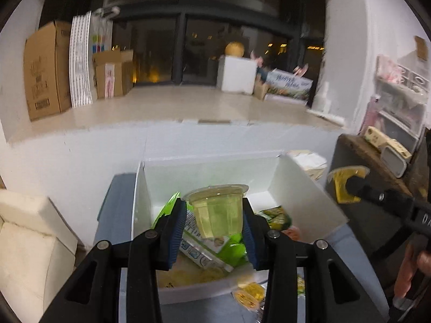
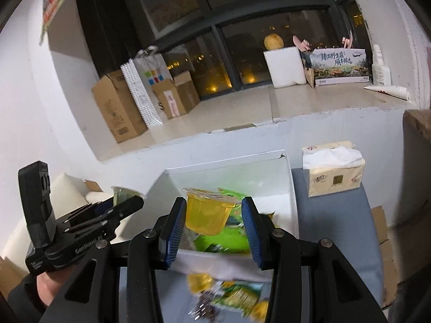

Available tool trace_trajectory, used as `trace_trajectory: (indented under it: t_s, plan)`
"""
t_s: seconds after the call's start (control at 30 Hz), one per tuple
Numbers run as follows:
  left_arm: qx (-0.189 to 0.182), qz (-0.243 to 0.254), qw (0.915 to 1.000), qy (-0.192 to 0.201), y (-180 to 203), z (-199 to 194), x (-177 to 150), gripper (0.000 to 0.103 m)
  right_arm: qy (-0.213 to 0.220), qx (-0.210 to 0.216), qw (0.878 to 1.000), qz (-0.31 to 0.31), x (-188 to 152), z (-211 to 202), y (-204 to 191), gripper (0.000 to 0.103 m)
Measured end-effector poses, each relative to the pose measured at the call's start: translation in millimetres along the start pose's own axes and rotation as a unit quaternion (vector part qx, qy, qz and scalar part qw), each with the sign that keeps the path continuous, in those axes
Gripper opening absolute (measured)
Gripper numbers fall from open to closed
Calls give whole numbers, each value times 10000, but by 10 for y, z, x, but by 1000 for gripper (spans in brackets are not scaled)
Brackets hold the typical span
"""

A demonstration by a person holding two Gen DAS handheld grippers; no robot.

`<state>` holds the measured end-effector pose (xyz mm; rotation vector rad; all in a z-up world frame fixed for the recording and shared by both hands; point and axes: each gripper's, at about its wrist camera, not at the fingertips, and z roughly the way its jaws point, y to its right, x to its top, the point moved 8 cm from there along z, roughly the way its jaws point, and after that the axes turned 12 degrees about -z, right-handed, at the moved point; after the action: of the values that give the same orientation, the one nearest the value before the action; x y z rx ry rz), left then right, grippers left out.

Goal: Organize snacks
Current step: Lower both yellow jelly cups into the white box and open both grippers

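Observation:
My left gripper (image 1: 214,211) is shut on a pale green jelly cup (image 1: 216,215), held upright between the blue pads above an open white box (image 1: 304,188). Inside the box lie green snack packets (image 1: 212,245). In the right wrist view my right gripper (image 2: 214,208) is shut on a yellow jelly cup (image 2: 206,216), also over the white box (image 2: 292,185). Each gripper shows in the other's view: the right gripper (image 1: 350,185) with its yellow cup at the right, the left gripper (image 2: 126,202) with its green cup at the left.
The box stands on a grey table (image 2: 331,228). Loose yellow and green snacks (image 2: 231,296) lie in front of it. A tissue pack (image 2: 334,169) sits right of the box. A wide window ledge (image 1: 188,105) with cardboard boxes is behind; a cream cushion (image 1: 29,237) is at the left.

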<state>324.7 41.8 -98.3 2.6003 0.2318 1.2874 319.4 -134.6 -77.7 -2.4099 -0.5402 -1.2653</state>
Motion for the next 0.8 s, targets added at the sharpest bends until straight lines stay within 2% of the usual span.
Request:
trace_trajectory:
  t_s: [0.07, 0.1, 0.13, 0.17, 0.2, 0.23, 0.33, 0.43, 0.47, 0.5, 0.6, 0.8]
  plan:
    - [120, -41, 9998, -177, -89, 177, -47, 45, -110, -82, 9999, -90, 9, 143, 42, 46]
    - [201, -60, 9995, -238, -126, 227, -76, 50, -165, -164, 9996, -153, -3, 202, 66, 47]
    - [311, -74, 9991, -260, -168, 259, -93, 71, -249, -222, 9993, -172, -24, 252, 89, 49]
    - [412, -111, 9988, -259, -215, 276, -110, 102, -310, -218, 9992, -125, -55, 286, 116, 66]
    - [385, -173, 9988, -237, -250, 271, -128, 103, -304, -211, 9993, -67, -77, 292, 144, 90]
    - [321, -222, 9990, -221, -266, 266, -136, 103, -247, -214, 9995, -34, -87, 279, 164, 94]
    - [271, -348, 9985, -316, -322, 260, -190, 103, -76, -271, 9996, -23, -119, 208, 201, 94]
    - [284, -361, 9984, -324, -329, 197, -230, 103, -110, -297, 9995, -28, -177, 146, 195, 94]
    - [280, -357, 9985, -317, -321, 164, -244, 103, -114, -301, 9995, -58, -194, 117, 184, 96]
    - [284, -347, 9985, -312, -318, 128, -254, 103, -115, -284, 9995, -90, -215, 71, 164, 102]
    - [287, -271, 9989, -262, -273, -24, -277, 103, -62, -217, 9997, -90, -253, -86, 119, 103]
    - [70, -19, 9998, -180, -68, -485, -467, 103, 87, -207, 9996, -157, -316, -480, 44, 103]
